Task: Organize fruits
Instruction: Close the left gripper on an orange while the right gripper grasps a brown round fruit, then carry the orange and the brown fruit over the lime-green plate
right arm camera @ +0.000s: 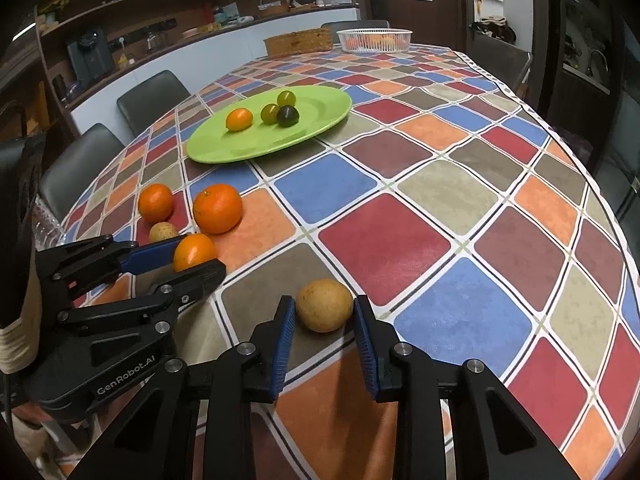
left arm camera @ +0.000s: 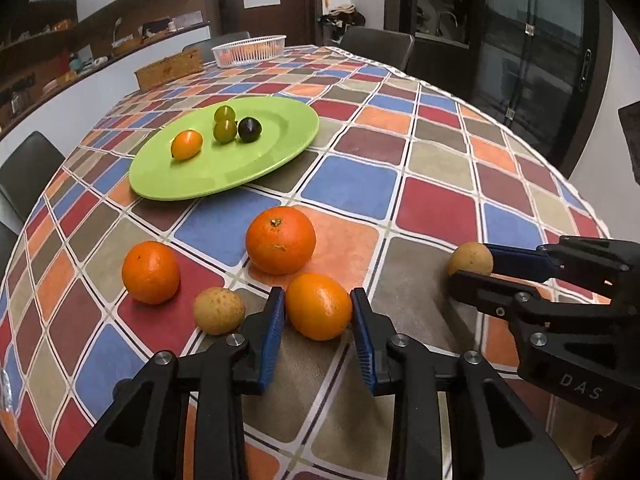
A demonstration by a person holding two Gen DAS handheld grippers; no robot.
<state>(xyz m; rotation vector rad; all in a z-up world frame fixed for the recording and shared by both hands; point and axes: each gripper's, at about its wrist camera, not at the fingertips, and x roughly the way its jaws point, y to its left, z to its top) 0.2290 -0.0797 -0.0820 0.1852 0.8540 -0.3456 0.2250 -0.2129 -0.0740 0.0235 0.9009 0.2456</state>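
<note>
Checked tablecloth (left arm camera: 352, 184), dim kitchen shelves (right arm camera: 120, 12) behind — left tool (left arm camera: 318, 308) brackets an orange (left arm camera: 319, 306), right tool (right arm camera: 324, 312) a longan (right arm camera: 325, 305), unclamped.

Tablecloth (right arm camera: 400, 184) open right; oranges (left arm camera: 280, 240) crowd left.

fruit count, table and plate

three oranges (left arm camera: 279, 239) (left arm camera: 151, 272) (left arm camera: 319, 306) and two tan round fruits (left arm camera: 219, 310) (left arm camera: 470, 259) on the cloth; one green plate (left arm camera: 224, 176) with one small orange fruit (left arm camera: 186, 144), two green (left arm camera: 224, 113) (left arm camera: 225, 131), one dark (left arm camera: 249, 129); two grippers (left arm camera: 318, 312) (right arm camera: 324, 314).
</note>
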